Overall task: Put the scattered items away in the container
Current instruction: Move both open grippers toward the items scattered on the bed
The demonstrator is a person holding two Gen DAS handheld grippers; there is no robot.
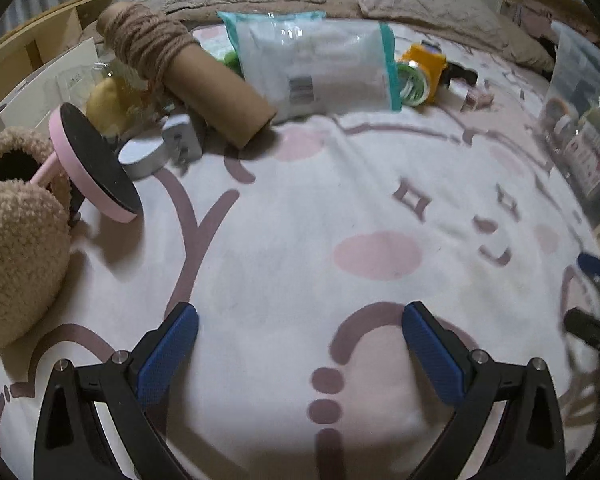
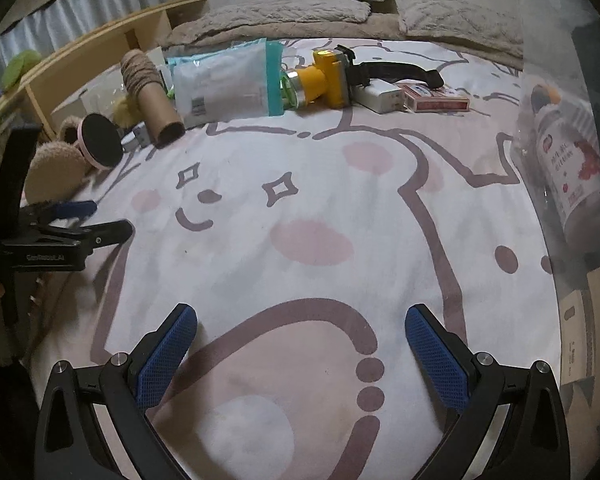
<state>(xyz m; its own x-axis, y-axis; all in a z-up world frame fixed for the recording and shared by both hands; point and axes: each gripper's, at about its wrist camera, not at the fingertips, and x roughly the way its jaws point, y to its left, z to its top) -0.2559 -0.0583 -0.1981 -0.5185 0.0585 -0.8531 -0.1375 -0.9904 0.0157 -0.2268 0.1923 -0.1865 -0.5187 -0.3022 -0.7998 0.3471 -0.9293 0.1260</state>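
Both tools, left (image 1: 300, 354) and right (image 2: 301, 356), are held released, nothing grasped. The tube (image 1: 204, 96) at 11 o'clock is best taken across its bare end, clear of the yarn (image 1: 148, 40).

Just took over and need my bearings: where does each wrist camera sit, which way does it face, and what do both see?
Left wrist: sits behind the open left gripper, low over the blanket, facing the yarn tube; the right gripper's tip shows at far right.
Right wrist: behind the open right gripper, facing the yellow flashlight and clear container; left gripper at left.
Shared: yarn tube, wipes pack, flashlight, pink disc.
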